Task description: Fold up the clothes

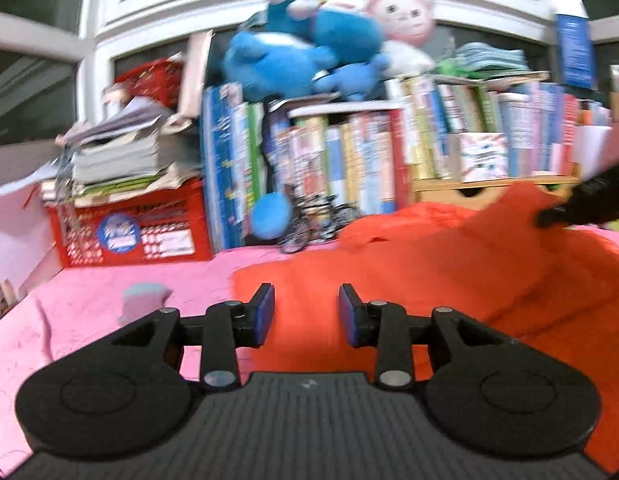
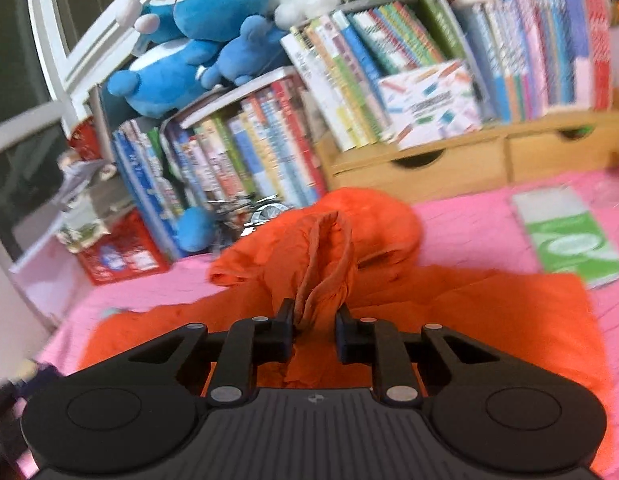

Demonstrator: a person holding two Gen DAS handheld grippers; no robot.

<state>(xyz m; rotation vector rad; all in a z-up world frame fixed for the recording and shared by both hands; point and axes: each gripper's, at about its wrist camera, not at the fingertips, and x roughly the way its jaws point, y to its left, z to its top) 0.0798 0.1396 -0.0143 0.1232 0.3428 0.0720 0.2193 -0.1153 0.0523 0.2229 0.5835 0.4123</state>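
An orange padded garment [image 1: 429, 264] lies spread on the pink bed cover [image 1: 109, 344]. My left gripper [image 1: 307, 312] hovers open over the garment's left edge, with nothing between its blue pads. In the right wrist view the garment [image 2: 489, 312] is bunched up towards the shelf. My right gripper [image 2: 314, 322] is shut on a gathered fold of that orange cloth. In the left wrist view the right gripper's dark tip [image 1: 557, 214] lifts a corner of the garment at the far right.
A small pink and grey sock [image 1: 143, 300] lies left of the garment. A red crate [image 1: 129, 228], rows of books [image 1: 349, 160], blue plush toys [image 1: 277, 60] and a toy bicycle [image 1: 309, 220] line the back. A green booklet [image 2: 565, 236] lies on the cover at right, below wooden drawers [image 2: 429, 168].
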